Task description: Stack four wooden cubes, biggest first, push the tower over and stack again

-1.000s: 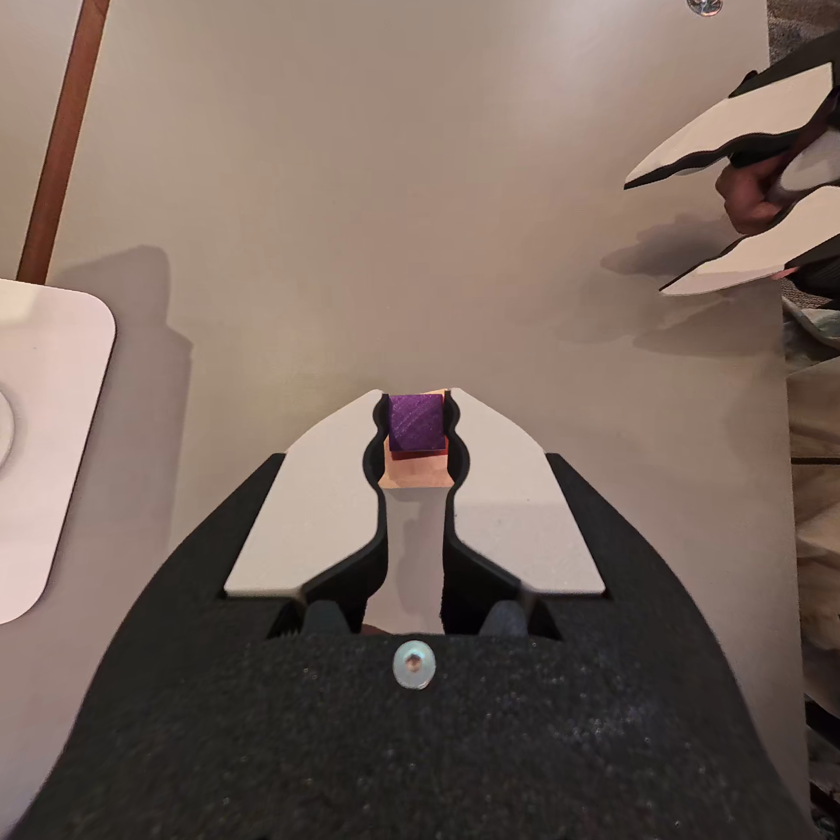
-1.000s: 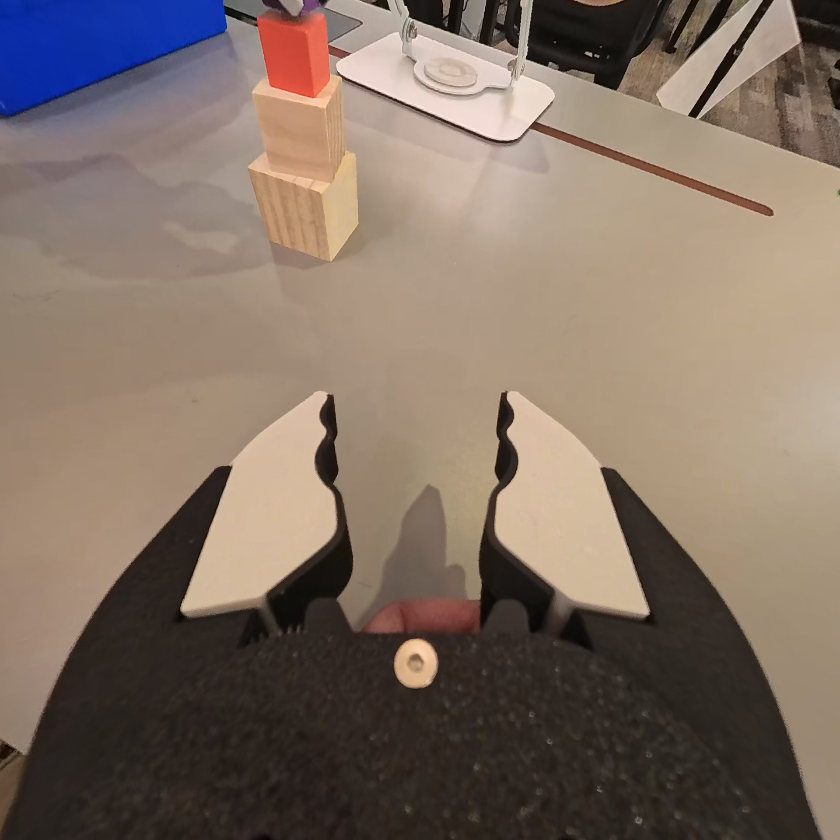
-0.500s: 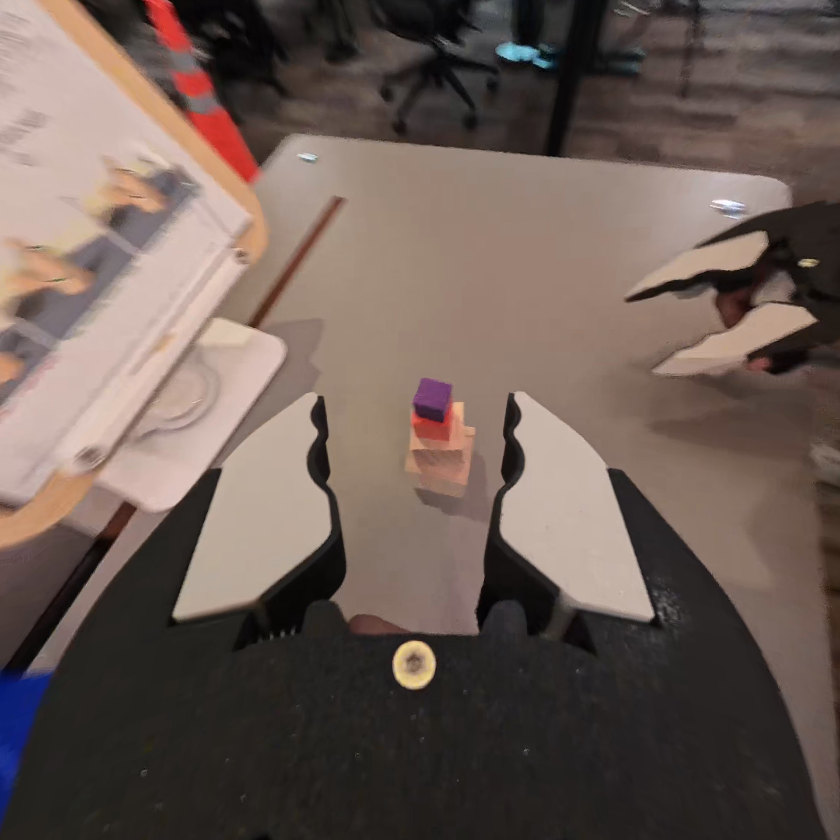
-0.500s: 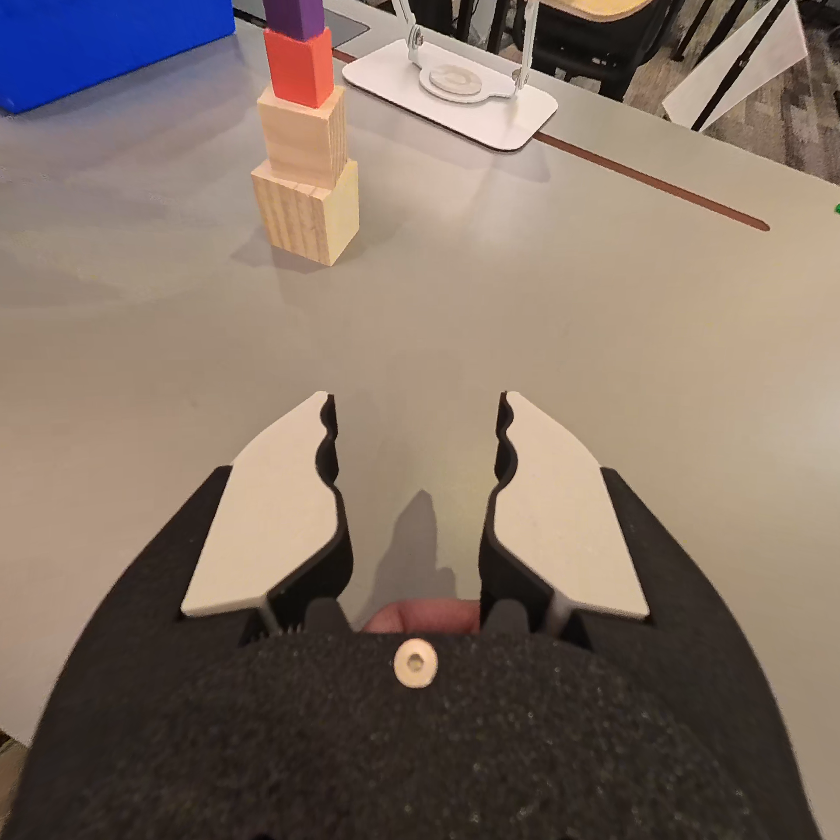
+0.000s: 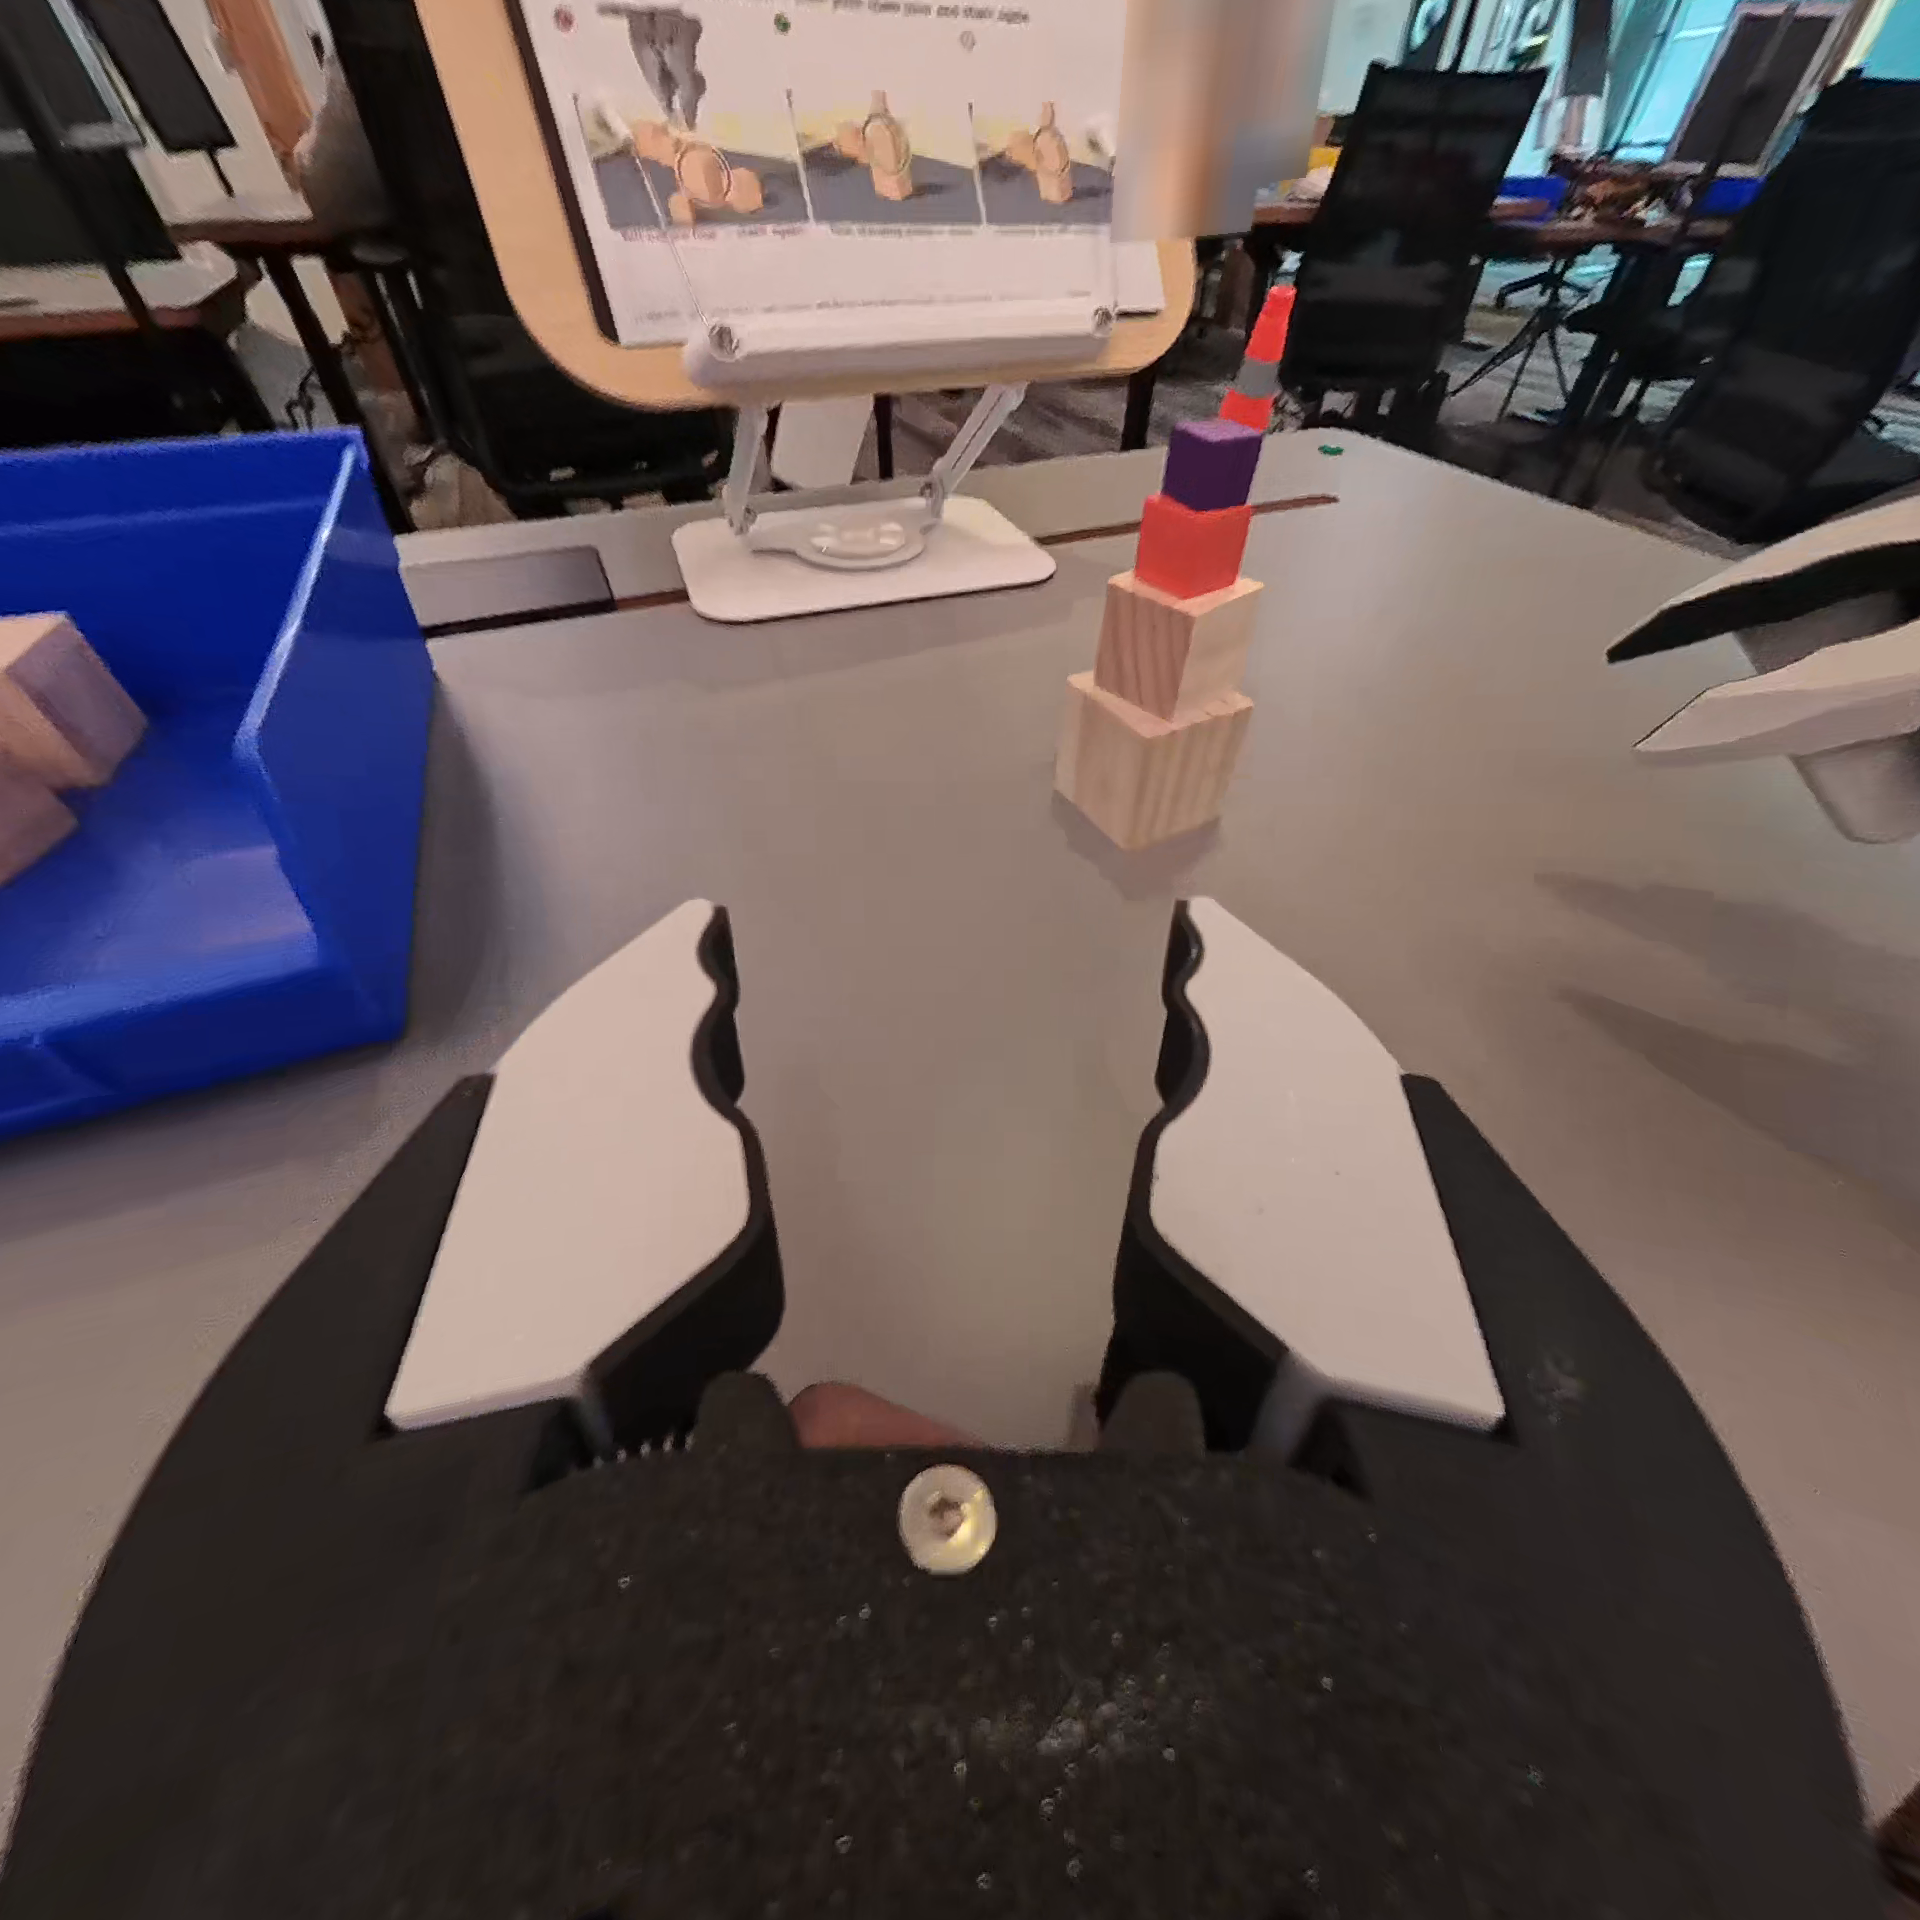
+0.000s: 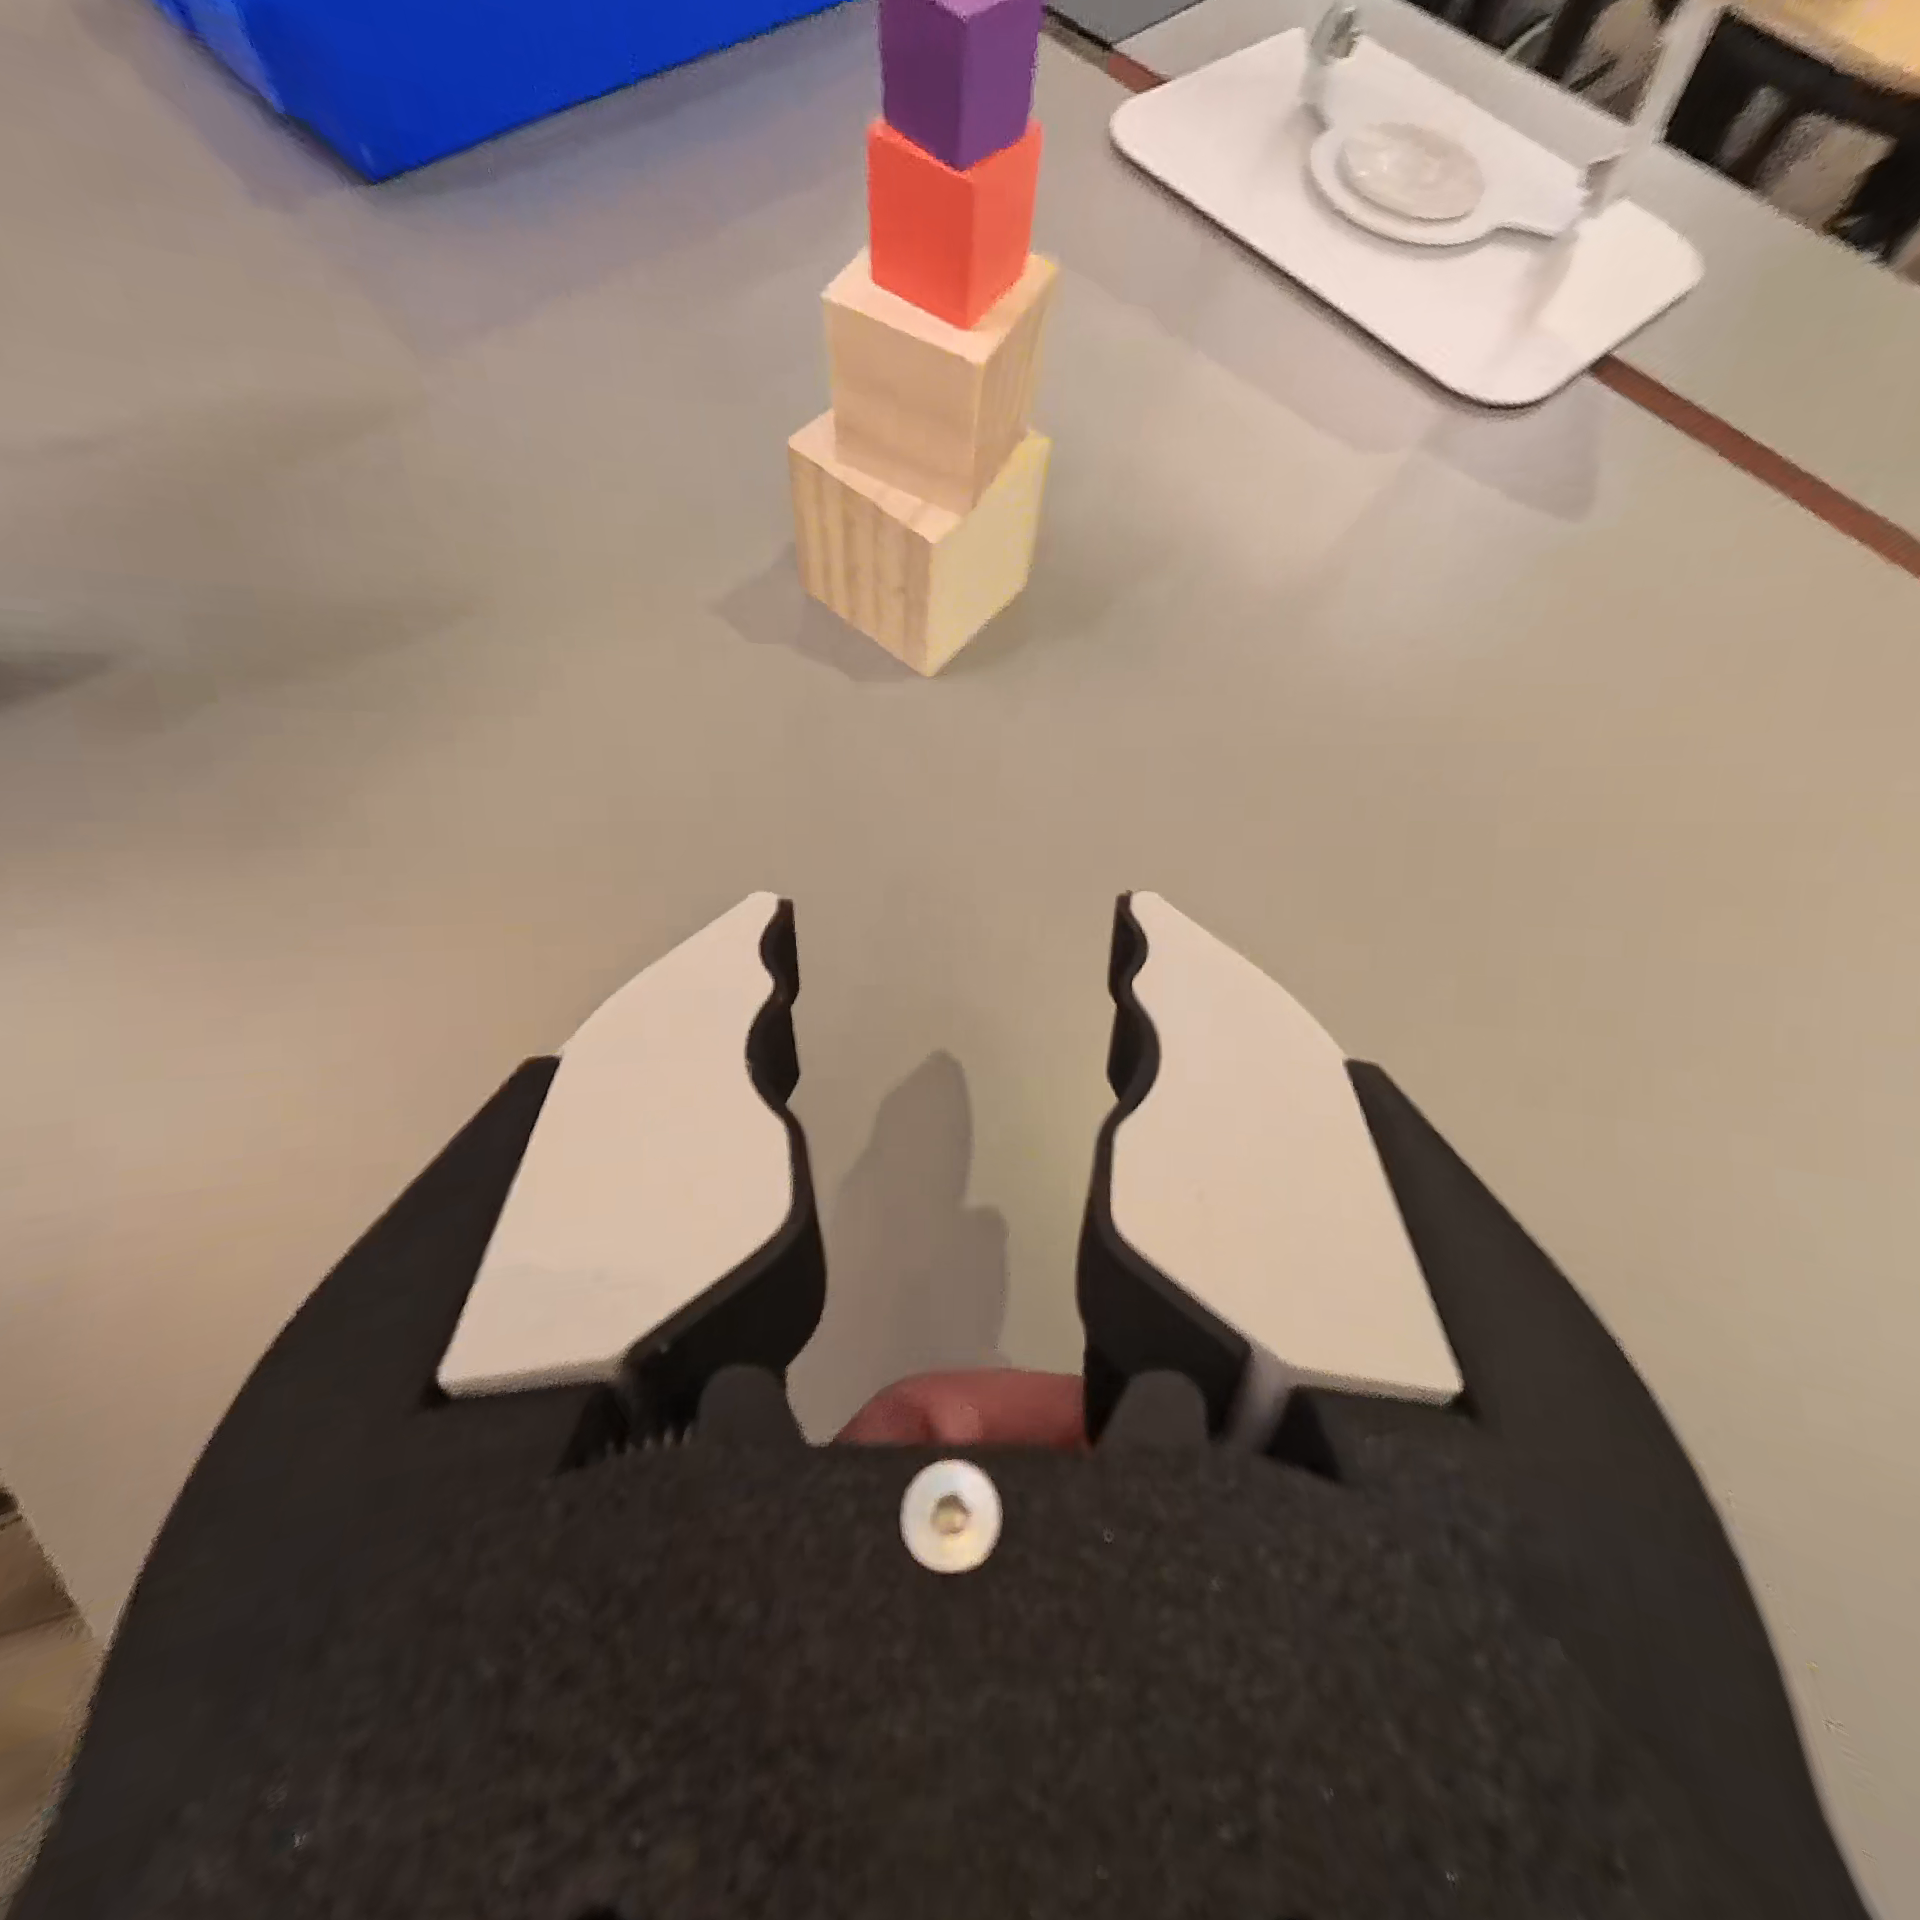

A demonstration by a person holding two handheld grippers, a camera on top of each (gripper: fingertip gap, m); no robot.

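Both wrist views look low across the table (image 5: pixel 935 748); both share the cube tower (image 6: pixel 935 343), seemingly nearer on the right.

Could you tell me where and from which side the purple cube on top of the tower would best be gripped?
Probably from above, closing on two opposite side faces of the purple cube. It sits exposed on top of the red cube, with flat sides. Since it is smallest and the tower is narrow, a sideways approach risks nudging the stack. Both the left gripper and the right gripper are open.

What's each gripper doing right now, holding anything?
Left gripper: open, empty, short of the cube tower.
Right gripper: open, empty.
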